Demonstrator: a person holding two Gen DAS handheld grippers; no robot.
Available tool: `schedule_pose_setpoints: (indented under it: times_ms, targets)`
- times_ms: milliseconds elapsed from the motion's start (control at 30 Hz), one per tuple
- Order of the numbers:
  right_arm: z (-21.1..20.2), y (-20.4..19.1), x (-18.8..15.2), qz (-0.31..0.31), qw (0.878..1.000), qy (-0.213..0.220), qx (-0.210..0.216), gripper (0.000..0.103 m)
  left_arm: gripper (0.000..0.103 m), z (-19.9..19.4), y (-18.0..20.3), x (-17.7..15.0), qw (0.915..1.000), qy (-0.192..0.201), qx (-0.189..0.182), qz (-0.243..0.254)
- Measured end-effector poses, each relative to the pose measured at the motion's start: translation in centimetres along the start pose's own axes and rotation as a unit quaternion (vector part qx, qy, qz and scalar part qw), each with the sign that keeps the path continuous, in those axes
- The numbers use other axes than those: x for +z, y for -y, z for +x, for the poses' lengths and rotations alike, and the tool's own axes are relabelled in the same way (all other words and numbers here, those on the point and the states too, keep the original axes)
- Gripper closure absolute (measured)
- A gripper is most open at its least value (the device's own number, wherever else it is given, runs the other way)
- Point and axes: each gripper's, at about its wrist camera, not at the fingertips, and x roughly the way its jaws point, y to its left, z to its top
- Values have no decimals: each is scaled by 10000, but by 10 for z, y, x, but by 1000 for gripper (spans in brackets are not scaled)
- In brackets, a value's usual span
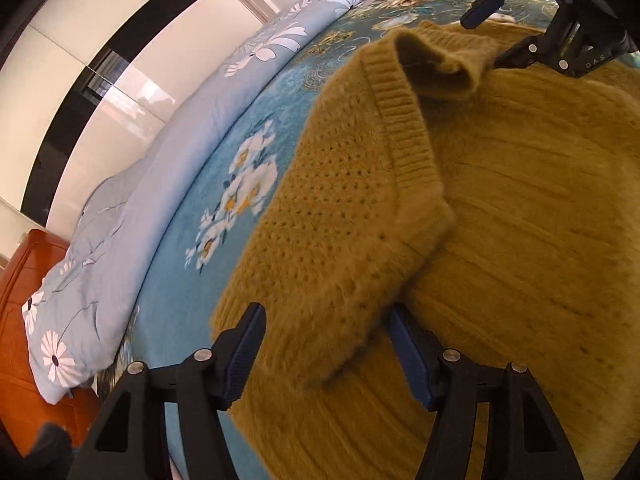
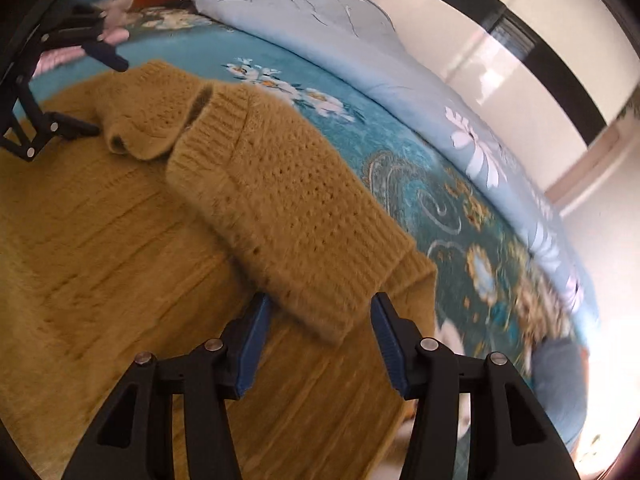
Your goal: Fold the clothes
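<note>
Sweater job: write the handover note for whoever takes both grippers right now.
Left gripper: open, a folded-in sleeve end between its pads, not pinched.
Right gripper: open, the other sleeve's cuff between its pads, not pinched.
Sweater: mustard knit, flat on the bedspread.
Done: both sleeves laid in over the body.
Left: fold the body up, probably in half, and square it.

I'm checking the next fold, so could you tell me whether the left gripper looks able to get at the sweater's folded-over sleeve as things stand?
Probably yes. The left gripper is open, with the end of the folded sleeve lying between its fingers on the mustard sweater. Nothing covers it, and the right gripper is off at the far end.
</note>
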Motion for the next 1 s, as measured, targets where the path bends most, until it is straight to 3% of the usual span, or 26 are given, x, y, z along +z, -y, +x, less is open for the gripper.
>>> schedule_pose_setpoints:
  times_ms: [33, 100, 133, 167, 233, 267, 533, 700, 867, 1000]
  targets:
    - [4, 2, 2, 43, 10000, -11, 22, 50, 37, 1, -4, 1, 9999, 86, -74, -129]
    - [9, 7, 5, 230, 9996, -60, 168, 51, 54, 2, -11, 2, 9986, 175, -277, -414]
    - [10, 10, 6, 350, 9990, -77, 257, 59, 80, 3, -13, 2, 9980, 167, -287, -539]
    - [10, 13, 6, 481, 9982, -86, 348, 66, 91, 3, -15, 3, 9973, 151, -266, -664]
    - [8, 18, 8, 741, 9964, -96, 408, 90, 92, -2, -18, 3, 9963, 249, -170, -803]
    - [6, 21, 10, 864, 9953, -102, 415, 92, 92, -6, -22, 3, 9953, 294, -151, -912]
    - [-74, 48, 7, 1488, 9877, 448, 188, 93, 92, -95, -50, -5, 9812, 898, -4, -1709]
    - [-139, 37, -16, 1656, 9818, 859, 342, 92, 92, -154, -24, -29, 9762, 1169, -59, -1827]
    - [-184, 6, -56, 1788, 9766, 1050, 566, 92, 92, -183, 16, -61, 9715, 1132, -297, -2060]
    - [-181, -20, -94, 2026, 9718, 844, 865, 92, 92, -174, 50, -88, 9680, 760, -576, -2319]
